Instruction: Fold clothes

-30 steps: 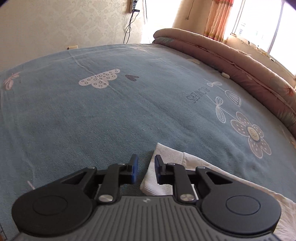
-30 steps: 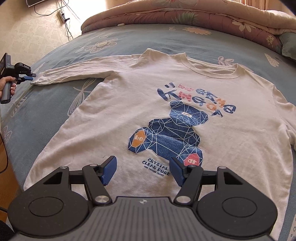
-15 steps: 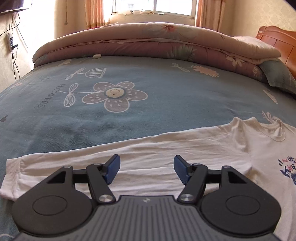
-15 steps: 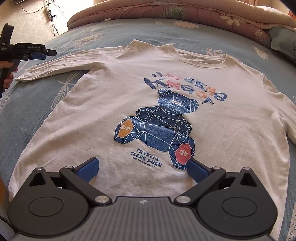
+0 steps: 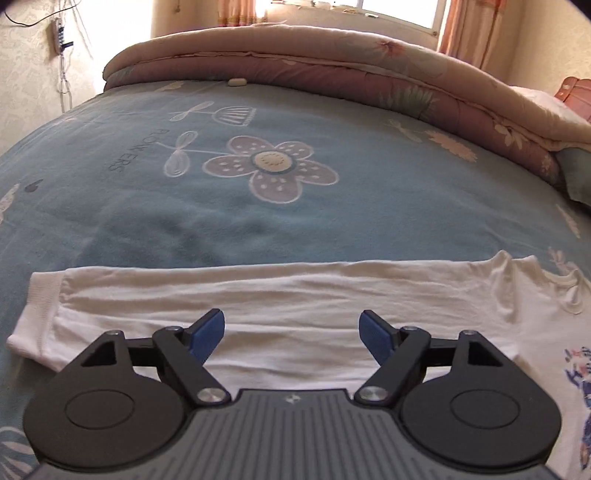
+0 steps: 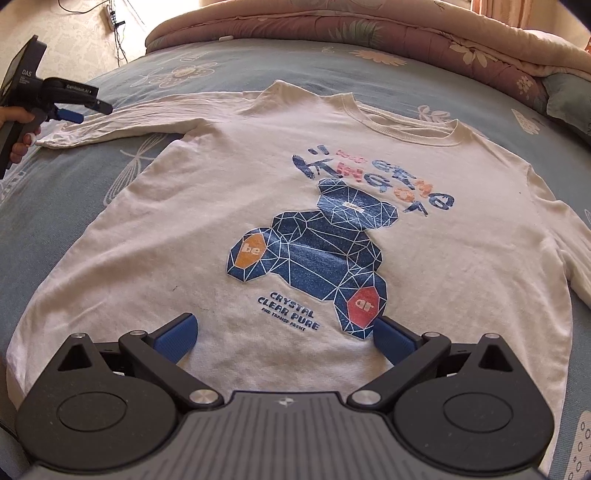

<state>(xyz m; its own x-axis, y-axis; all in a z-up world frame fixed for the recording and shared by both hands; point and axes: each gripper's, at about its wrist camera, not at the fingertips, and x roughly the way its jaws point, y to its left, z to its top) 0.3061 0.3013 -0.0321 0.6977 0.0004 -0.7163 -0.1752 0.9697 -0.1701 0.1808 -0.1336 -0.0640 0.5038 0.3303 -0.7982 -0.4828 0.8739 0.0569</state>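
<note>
White shirt (image 6: 236, 206) lies flat on the bed (image 5: 258, 206). Left gripper (image 5: 291, 332), jaws just widened and empty, hovers over the sleeve (image 5: 221, 295); right gripper (image 6: 284, 334) gapes empty near the hem. Soft, light cloth, probably; pinch the cuff.

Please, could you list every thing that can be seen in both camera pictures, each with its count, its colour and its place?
long-sleeved shirt: one, white with a blue bear print, spread flat on the bed, front up.
sleeve: one in the left wrist view, white, stretched straight on the sheet.
bed sheet: one, blue with flower drawings, under the shirt.
quilt: one, pink and beige, rolled along the far edge of the bed.
power strip: one, white, on the wall.
left gripper: one, black with blue pads, open above the sleeve; jaws have just been opening, nothing pinched.
right gripper: one, same colours, open over the shirt hem.
hand: one, holding the left gripper.
</note>
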